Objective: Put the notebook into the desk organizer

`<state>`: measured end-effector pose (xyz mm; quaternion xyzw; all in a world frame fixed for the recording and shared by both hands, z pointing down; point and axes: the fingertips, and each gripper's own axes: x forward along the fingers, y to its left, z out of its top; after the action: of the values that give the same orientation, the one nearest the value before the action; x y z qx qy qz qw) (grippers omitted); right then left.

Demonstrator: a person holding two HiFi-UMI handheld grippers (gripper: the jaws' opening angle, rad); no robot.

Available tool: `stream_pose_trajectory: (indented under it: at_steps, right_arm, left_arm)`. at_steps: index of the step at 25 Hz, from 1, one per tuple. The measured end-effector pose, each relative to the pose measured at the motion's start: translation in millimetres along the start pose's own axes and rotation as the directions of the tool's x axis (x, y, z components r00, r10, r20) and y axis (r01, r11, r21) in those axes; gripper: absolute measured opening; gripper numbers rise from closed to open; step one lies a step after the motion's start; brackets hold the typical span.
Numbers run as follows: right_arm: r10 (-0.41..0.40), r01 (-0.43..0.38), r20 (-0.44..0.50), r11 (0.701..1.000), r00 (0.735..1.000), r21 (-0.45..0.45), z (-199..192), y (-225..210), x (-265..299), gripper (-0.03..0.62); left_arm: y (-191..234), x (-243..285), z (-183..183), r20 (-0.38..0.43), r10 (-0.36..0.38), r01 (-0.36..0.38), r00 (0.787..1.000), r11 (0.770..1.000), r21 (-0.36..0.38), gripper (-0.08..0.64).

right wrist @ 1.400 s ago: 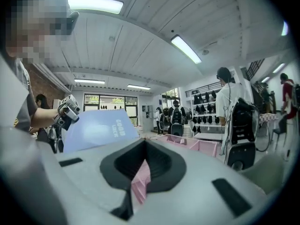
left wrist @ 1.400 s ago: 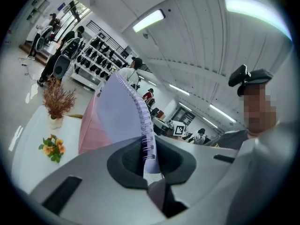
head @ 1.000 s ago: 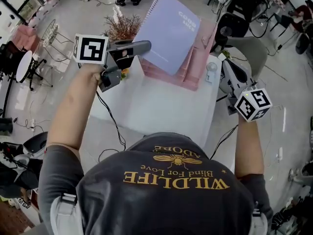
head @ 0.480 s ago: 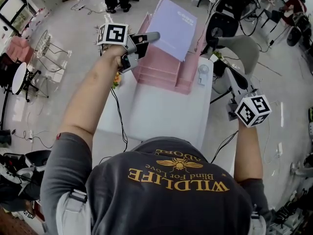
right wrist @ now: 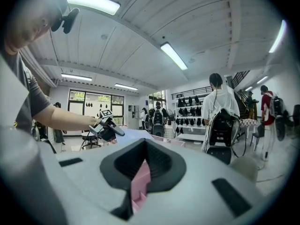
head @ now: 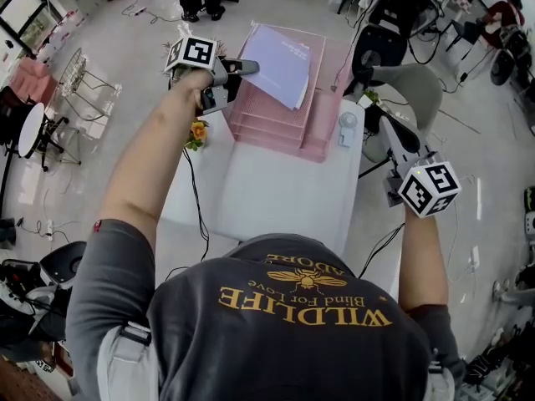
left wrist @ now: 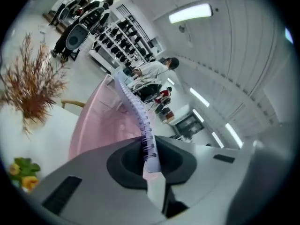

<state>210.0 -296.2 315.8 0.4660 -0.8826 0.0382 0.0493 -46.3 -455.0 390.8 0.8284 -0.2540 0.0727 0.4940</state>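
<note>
Two tools noted: left tool (head: 249, 68) clenched the spiral notebook (head: 282, 57) by its left edge, pages reaching right over the pink desk organizer (head: 269, 124); right tool (head: 374, 107) stayed closed, empty, well right.

The left tongs (head: 249, 67) grip the left edge of the lavender notebook (head: 282, 73), which lies tilted over the top of the pink desk organizer (head: 269, 124). The organizer stands at the far end of the white tabletop (head: 267, 192). A small orange flower (head: 196, 130) sits just beside the organizer's left side, and a small round white object (head: 347, 124) stands at its right. The right tongs (head: 376, 114) hang off the tabletop's right edge, apart from the organizer, pointing away from the person.
</note>
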Motion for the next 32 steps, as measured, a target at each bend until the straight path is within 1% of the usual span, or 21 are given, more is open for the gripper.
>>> stream_pose_trajectory:
  at_steps: [3, 7, 9, 11, 12, 13, 14, 15, 16, 17, 18, 19, 20, 22, 23, 27, 28, 29, 30, 31, 32]
  right_arm:
    - [0.004, -0.004, -0.007, 1.0, 1.0, -0.005, -2, 3, -2, 0.0]
    - [-0.005, 0.005, -0.015, 1.0, 1.0, -0.002, -6, 1, -4, 0.0]
    - [-0.008, 0.008, -0.017, 1.0, 1.0, 0.002, -9, 0, -4, 0.0]
    - [-0.008, 0.008, -0.018, 1.0, 1.0, 0.003, -10, 1, -4, 0.0]
    - [-0.009, 0.009, -0.019, 1.0, 1.0, 0.003, -10, 1, -4, 0.0]
    - [-0.009, 0.009, -0.021, 1.0, 1.0, 0.003, -10, 1, -5, 0.0]
    - [-0.011, 0.011, -0.022, 1.0, 1.0, 0.003, -10, 1, -6, 0.0]
    - [-0.012, 0.012, -0.024, 1.0, 1.0, 0.003, -9, 1, -6, 0.0]
    - [-0.014, 0.014, -0.026, 1.0, 1.0, 0.004, -9, 2, -7, 0.0]
    - [-0.015, 0.016, -0.027, 1.0, 1.0, 0.004, -9, 2, -8, 0.0]
    - [-0.017, 0.017, -0.027, 1.0, 0.999, 0.005, -9, 2, -9, 0.0]
    - [-0.02, 0.02, -0.027, 1.0, 0.999, 0.005, -10, 2, -11, 0.0]
    - [-0.022, 0.022, -0.027, 1.0, 0.999, 0.006, -10, 1, -12, 0.0]
    - [-0.027, 0.027, -0.025, 1.0, 0.999, 0.007, -10, -1, -14, 0.0]
    - [-0.029, 0.029, -0.025, 1.0, 0.999, 0.008, -10, -2, -15, 0.0]
    - [-0.031, 0.031, -0.025, 0.999, 0.999, 0.009, -11, -2, -17, 0.0]
    - [-0.032, 0.032, -0.025, 0.999, 0.999, 0.009, -11, -2, -18, 0.0]
    - [-0.033, 0.033, -0.024, 0.999, 0.999, 0.009, -10, -3, -19, 0.0]
    - [-0.034, 0.034, -0.022, 0.999, 0.999, 0.009, -9, -3, -19, 0.0]
    - [-0.034, 0.034, -0.019, 0.999, 0.999, 0.009, -9, -3, -19, 0.0]
    - [-0.034, 0.034, -0.017, 0.999, 0.999, 0.008, -8, -3, -20, 0.0]
  left_arm:
    - [21, -5, -5, -0.069, 0.118, -0.116, 0.991, 0.993, 0.037, 0.035]
    - [25, -1, -1, -0.104, 0.213, -0.203, 0.971, 0.974, 0.1, 0.041]
    - [29, 3, 1, -0.129, 0.265, -0.249, 0.955, 0.96, 0.128, 0.044]
    - [37, 6, 0, -0.159, 0.339, -0.314, 0.927, 0.935, 0.166, 0.064]
    - [42, 6, -2, -0.174, 0.391, -0.356, 0.904, 0.912, 0.204, 0.072]
    - [47, 7, -5, -0.185, 0.45, -0.399, 0.874, 0.88, 0.255, 0.085]
    - [52, 7, -8, -0.189, 0.512, -0.441, 0.838, 0.839, 0.32, 0.091]
    - [55, 8, -11, -0.184, 0.574, -0.476, 0.798, 0.787, 0.392, 0.091]
    - [59, 10, -13, -0.17, 0.631, -0.503, 0.757, 0.729, 0.465, 0.108]
    - [61, 11, -15, -0.145, 0.675, -0.52, 0.723, 0.671, 0.529, 0.112]
    - [61, 13, -15, -0.114, 0.705, -0.532, 0.7, 0.62, 0.577, 0.118]
    - [61, 15, -14, -0.082, 0.723, -0.539, 0.686, 0.581, 0.61, 0.13]
    - [60, 17, -13, -0.055, 0.734, -0.546, 0.676, 0.55, 0.632, 0.143]
    - [58, 19, -10, -0.013, 0.746, -0.556, 0.665, 0.506, 0.659, 0.174]
    - [58, 19, -9, 0.004, 0.749, -0.561, 0.662, 0.492, 0.665, 0.188]
    - [63, 20, -10, 0.038, 0.762, -0.579, 0.647, 0.458, 0.674, 0.246]
    - [63, 19, -11, 0.046, 0.769, -0.578, 0.638, 0.439, 0.688, 0.338]
    - [61, 18, -11, 0.065, 0.774, -0.58, 0.63, 0.413, 0.702, 0.388]
    - [58, 17, -8, 0.095, 0.773, -0.586, 0.628, 0.388, 0.712, 0.394]
    - [53, 16, -5, 0.13, 0.763, -0.593, 0.633, 0.37, 0.715, 0.399]
    - [46, 15, -1, 0.163, 0.747, -0.6, 0.644, 0.362, 0.714, 0.399]
